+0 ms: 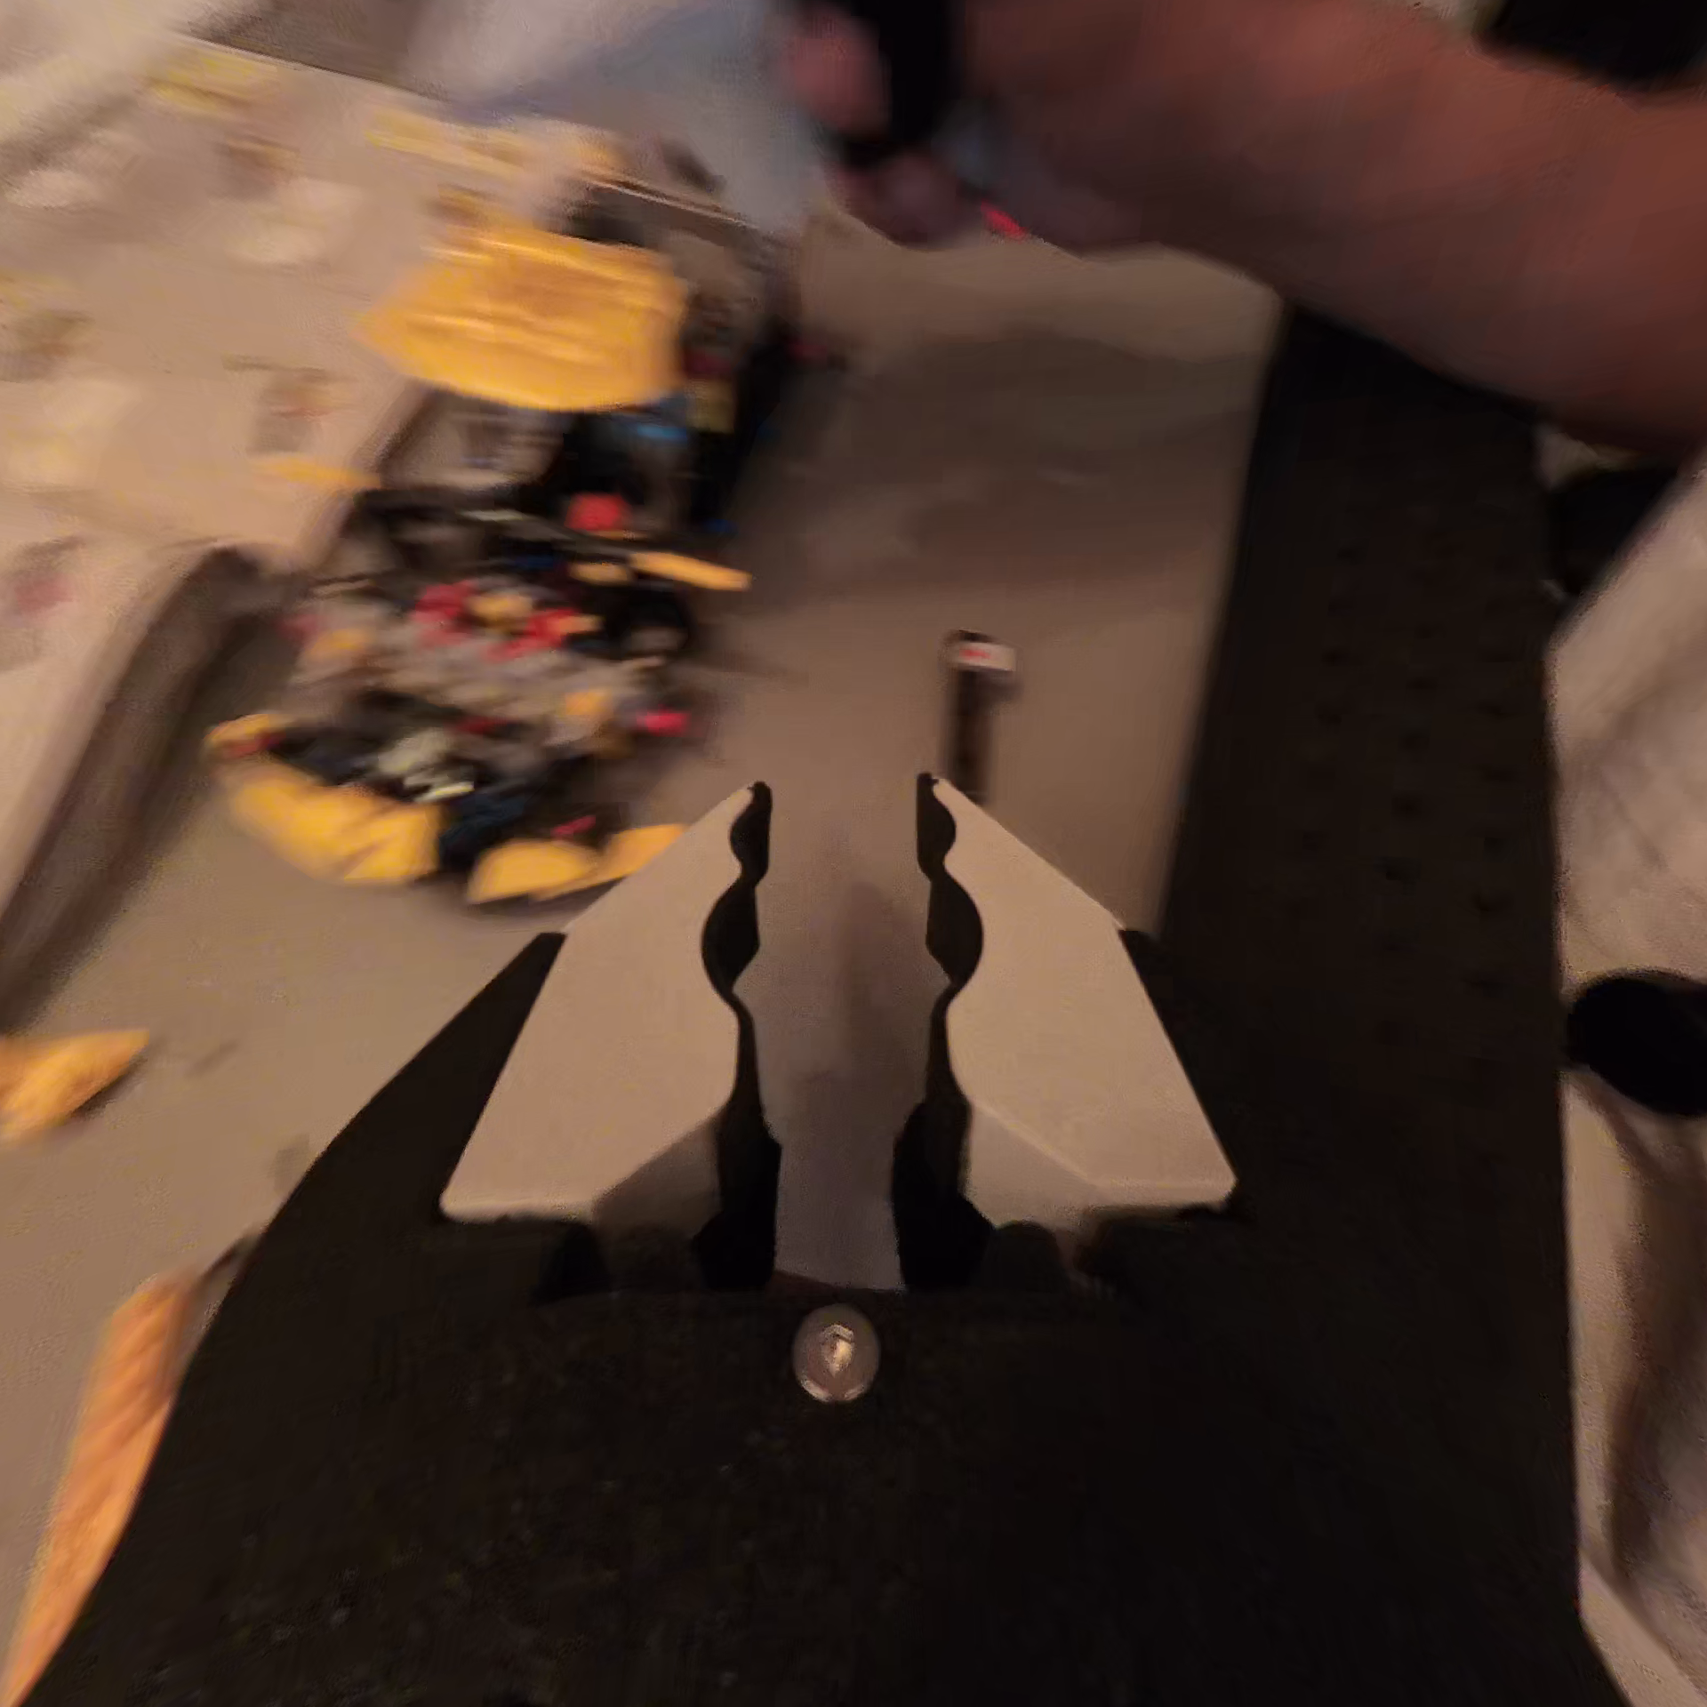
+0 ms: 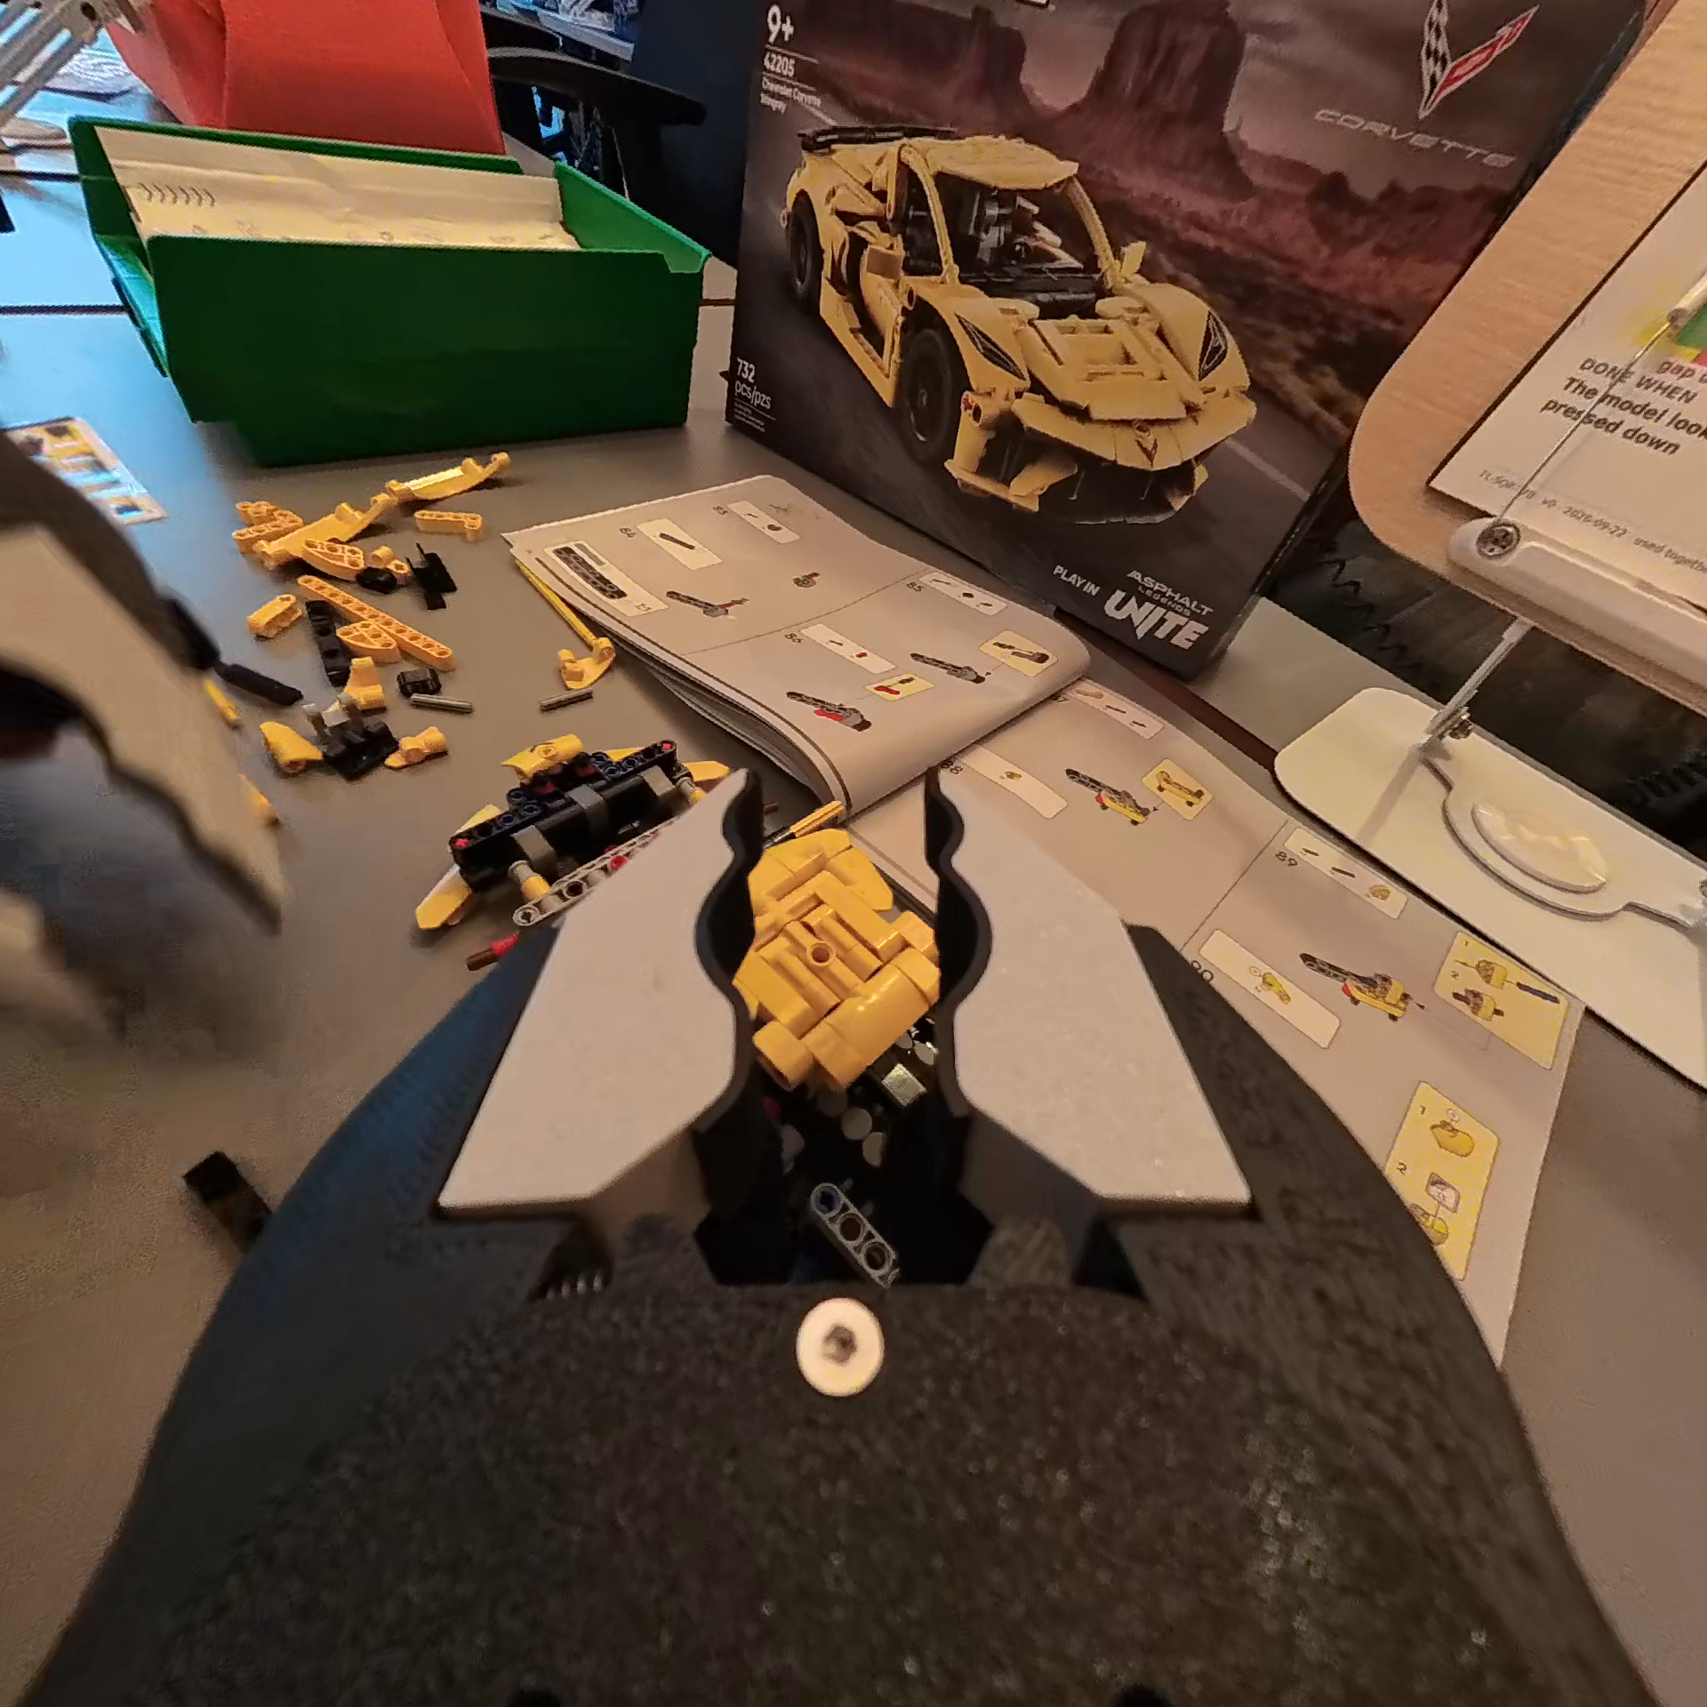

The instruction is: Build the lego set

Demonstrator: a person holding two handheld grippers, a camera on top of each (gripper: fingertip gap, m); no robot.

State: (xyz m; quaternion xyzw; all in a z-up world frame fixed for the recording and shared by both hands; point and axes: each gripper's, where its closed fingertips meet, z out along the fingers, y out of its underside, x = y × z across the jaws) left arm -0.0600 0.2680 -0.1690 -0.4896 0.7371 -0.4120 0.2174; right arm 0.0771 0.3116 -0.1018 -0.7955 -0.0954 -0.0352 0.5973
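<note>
Green bin (image 2: pixel 416 360): stood at the table's far left, white paper sheets inside.
Clipboard stand (image 2: pixel 1496 831): white base rested at the right, beside the table edge.

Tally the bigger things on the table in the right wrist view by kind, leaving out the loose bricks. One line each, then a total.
Green bin: 1
Set box: 1
Open instruction booklet: 1
Part-built black-and-yellow chassis: 1
Yellow sub-assembly between the right gripper's fingers: 1
White stand: 1
Total: 6

Glossy yellow plastic assembly (image 2: pixel 831 961), matt paper manual (image 2: pixel 794 637), smooth green plastic bin (image 2: pixel 425 360).
</note>
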